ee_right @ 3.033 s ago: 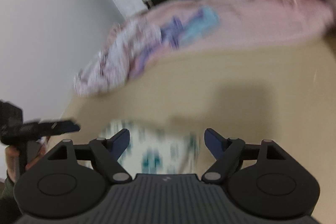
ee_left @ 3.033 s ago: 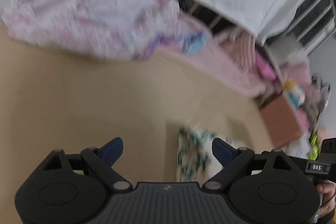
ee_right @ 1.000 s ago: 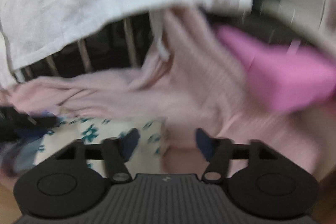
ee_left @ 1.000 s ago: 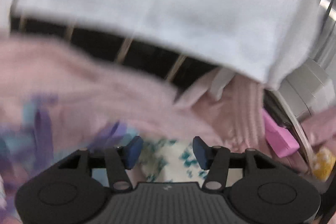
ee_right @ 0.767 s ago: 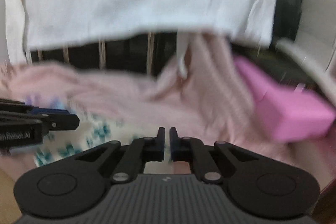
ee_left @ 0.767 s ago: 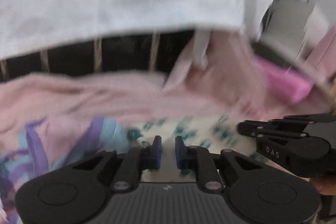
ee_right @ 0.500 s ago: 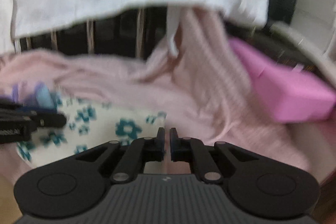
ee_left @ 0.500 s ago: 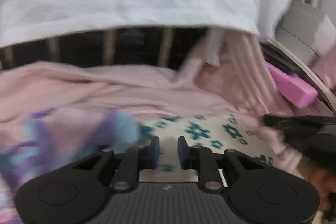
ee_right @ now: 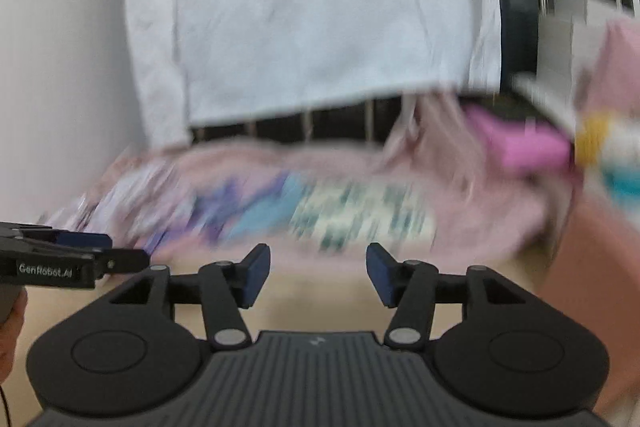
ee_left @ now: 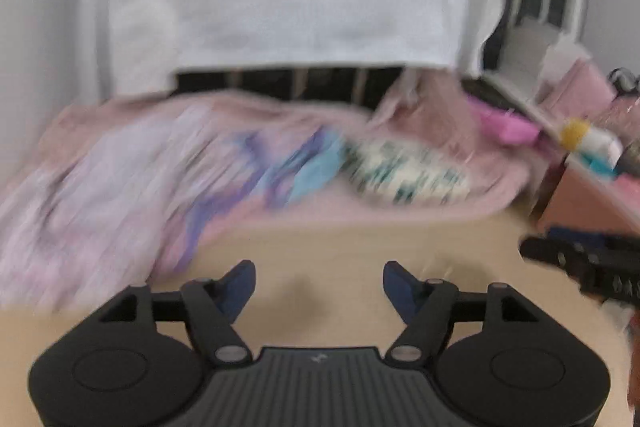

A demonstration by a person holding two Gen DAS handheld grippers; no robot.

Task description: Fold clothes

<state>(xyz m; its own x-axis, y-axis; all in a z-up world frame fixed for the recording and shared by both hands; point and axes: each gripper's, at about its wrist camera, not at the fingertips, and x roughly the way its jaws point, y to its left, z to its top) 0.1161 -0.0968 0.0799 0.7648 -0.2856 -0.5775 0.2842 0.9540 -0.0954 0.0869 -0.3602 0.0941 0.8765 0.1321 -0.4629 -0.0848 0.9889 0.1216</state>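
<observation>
Left tongs (ee_left: 319, 281) and right tongs (ee_right: 318, 274) above bare tan worktop (ee_left: 340, 247), jaws opening, nothing between them. Folded floral cloth (ee_left: 404, 169) at the far edge, well apart from both, resting on a pink heap (ee_left: 132, 183) beside a blue-and-purple garment (ee_left: 296, 167). White sheet (ee_right: 320, 15) hanging behind; pink box (ee_right: 532, 143) far right.

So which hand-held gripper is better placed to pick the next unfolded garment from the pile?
Left, probably. The left hand-held gripper is empty, jaws opening, and the crumpled pale pink and purple patterned garment lies just ahead on its side. The right hand-held gripper, also empty and opening, faces the folded white teal-flowered cloth.
</observation>
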